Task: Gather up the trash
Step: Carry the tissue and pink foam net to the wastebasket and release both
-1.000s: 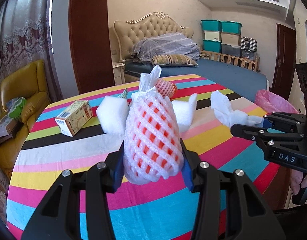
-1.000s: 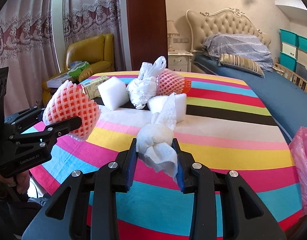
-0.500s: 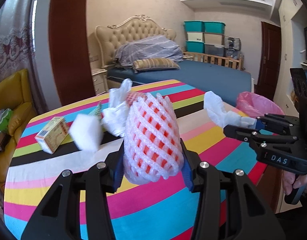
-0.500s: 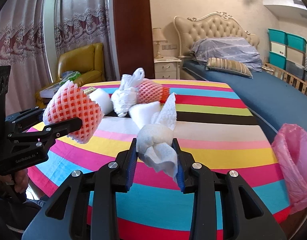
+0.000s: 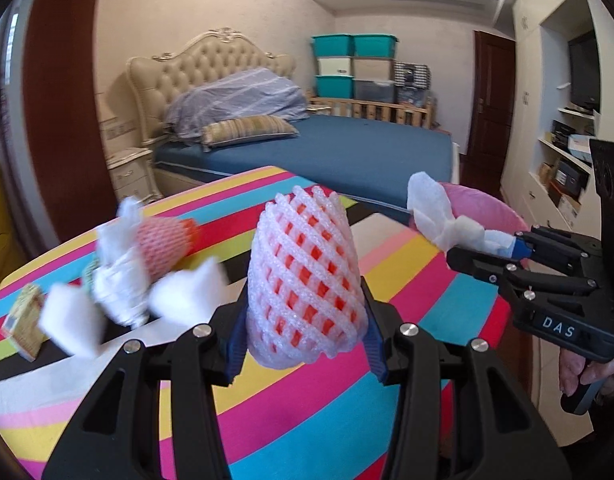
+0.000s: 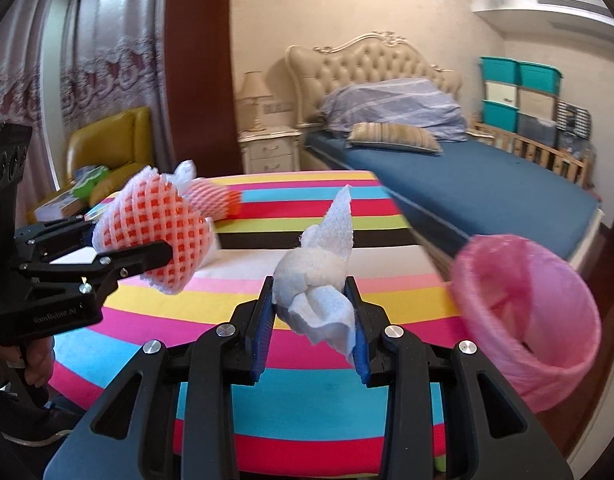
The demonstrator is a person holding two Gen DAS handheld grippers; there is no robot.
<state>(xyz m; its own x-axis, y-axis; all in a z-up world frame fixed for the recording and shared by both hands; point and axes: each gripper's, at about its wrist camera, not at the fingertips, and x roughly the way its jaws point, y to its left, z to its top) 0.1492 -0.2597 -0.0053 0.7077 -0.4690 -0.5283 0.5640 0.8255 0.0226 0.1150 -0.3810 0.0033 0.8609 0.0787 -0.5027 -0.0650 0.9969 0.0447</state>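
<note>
My left gripper (image 5: 305, 332) is shut on a white foam fruit net (image 5: 305, 280) with orange showing through, held above the striped table (image 5: 307, 420). The same net (image 6: 155, 236) appears at the left of the right wrist view. My right gripper (image 6: 311, 322) is shut on a crumpled white tissue (image 6: 315, 276); in the left wrist view that tissue (image 5: 443, 216) sticks out of the right gripper (image 5: 503, 246) at the right. A bin lined with a pink bag (image 6: 527, 312) stands beyond the table's right edge, its pink rim (image 5: 487, 208) behind the tissue.
On the table's left side lie another foam-netted piece (image 5: 163, 244), a knotted white plastic bag (image 5: 119, 280), two white foam blocks (image 5: 71, 320), and a small carton (image 5: 23, 324). A bed (image 6: 447, 176) lies behind, a yellow armchair (image 6: 111, 140) left. A hand (image 5: 583, 372) holds the right gripper's handle.
Both grippers have swung to the right with their loads held. The trash pile has slid to the left of the views and the pink bin has come closer on the right.
</note>
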